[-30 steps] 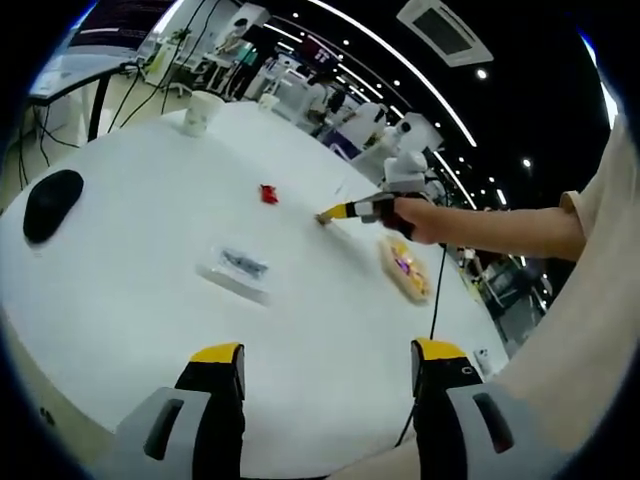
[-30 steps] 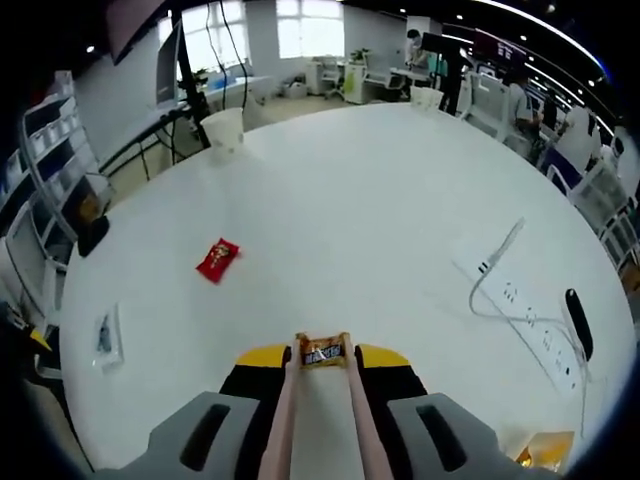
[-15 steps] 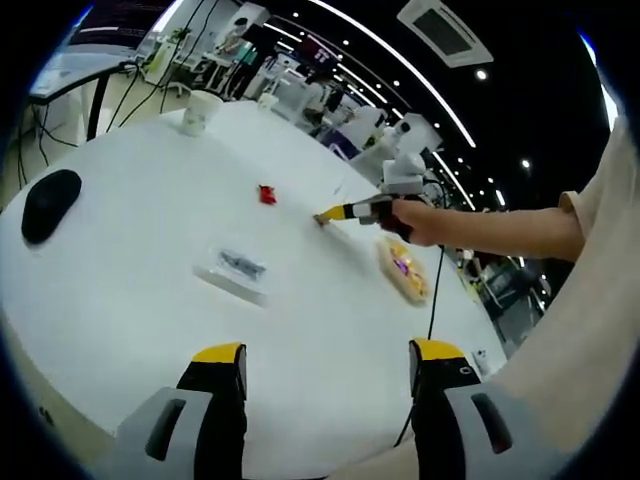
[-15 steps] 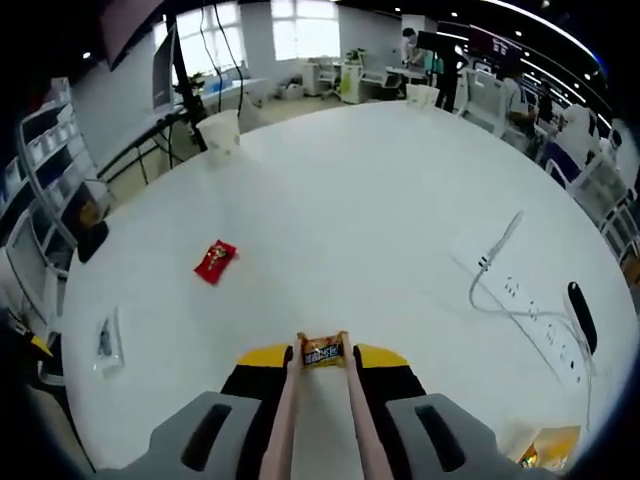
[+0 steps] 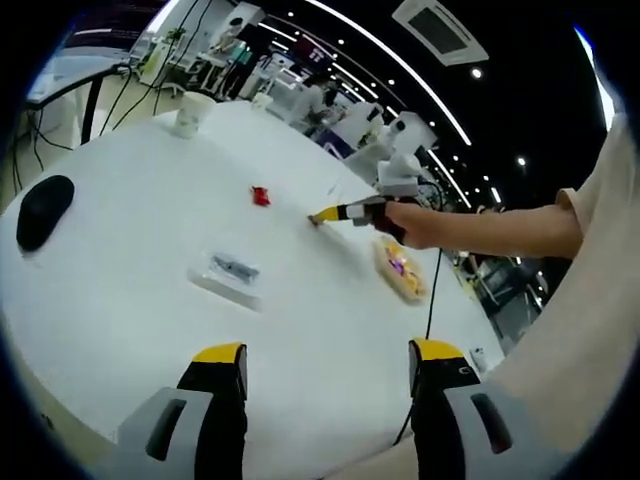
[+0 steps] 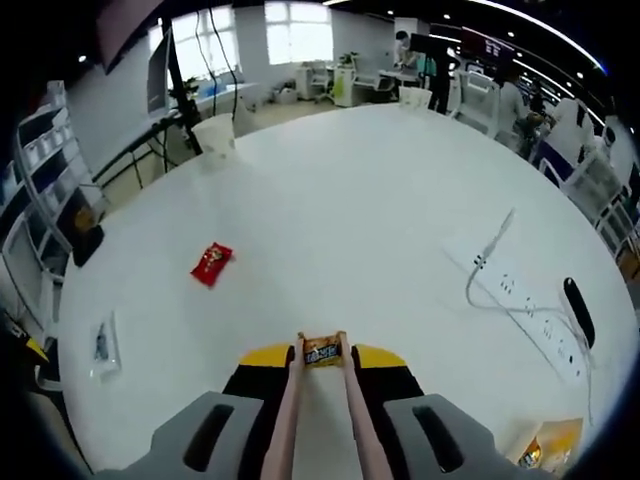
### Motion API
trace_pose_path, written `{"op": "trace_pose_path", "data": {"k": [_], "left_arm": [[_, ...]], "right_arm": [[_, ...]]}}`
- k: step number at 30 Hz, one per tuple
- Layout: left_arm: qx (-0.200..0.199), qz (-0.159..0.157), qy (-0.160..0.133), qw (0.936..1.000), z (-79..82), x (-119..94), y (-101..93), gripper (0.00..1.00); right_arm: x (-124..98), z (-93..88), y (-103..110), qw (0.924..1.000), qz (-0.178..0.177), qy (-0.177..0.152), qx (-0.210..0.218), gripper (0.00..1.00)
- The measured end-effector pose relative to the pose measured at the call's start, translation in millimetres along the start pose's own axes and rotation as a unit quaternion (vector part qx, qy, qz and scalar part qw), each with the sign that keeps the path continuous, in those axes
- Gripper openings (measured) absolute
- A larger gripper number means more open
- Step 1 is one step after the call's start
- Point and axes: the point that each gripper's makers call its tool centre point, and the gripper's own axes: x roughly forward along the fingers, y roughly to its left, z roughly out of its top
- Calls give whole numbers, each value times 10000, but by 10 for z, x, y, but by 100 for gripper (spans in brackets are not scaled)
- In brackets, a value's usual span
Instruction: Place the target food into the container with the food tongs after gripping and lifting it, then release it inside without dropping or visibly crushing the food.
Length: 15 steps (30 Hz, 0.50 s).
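On the left of the white counter (image 6: 400,230) in the right gripper view lies a flat clear packet (image 6: 101,342), then a red wrapped candy (image 6: 210,263). Centre, the right gripper (image 6: 322,352) clenches pink food tongs (image 6: 285,420), whose tips pinch a small orange wrapped snack (image 6: 322,350), its long axis running crosswise between them. Further right sit a power strip (image 6: 530,325) and, at the lower right edge, the container (image 6: 545,445) holding yellow packets. I judge the coming move a swing rightward and back toward it.

In the left gripper view, the left gripper (image 5: 322,360) hangs released over bare counter, nearer the person; the outstretched hand (image 5: 415,222) holds the right gripper low, just beside the container (image 5: 402,270).
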Motion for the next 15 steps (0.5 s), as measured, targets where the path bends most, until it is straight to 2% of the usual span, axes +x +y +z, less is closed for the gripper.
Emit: {"op": "trace_pose_path", "data": {"k": [2,4,5,15], "left_arm": [[10,-8,-1,10000,10,1,-1,65],[5,-45,4,10000,11,-7,-6,66],[12,-40,8,10000,4,-14,-6,66],[18,-50,12,10000,-18,-8,-39,66]], "right_arm": [[-18,18,-28,9998,-143,-12,-124,20],[-23,33,6,10000,-20,-25,-93,20],[-40,42,-13,9997,-77,-36,-214,20],[-197,-55,40,9999,-47,-59,-84,20]]}}
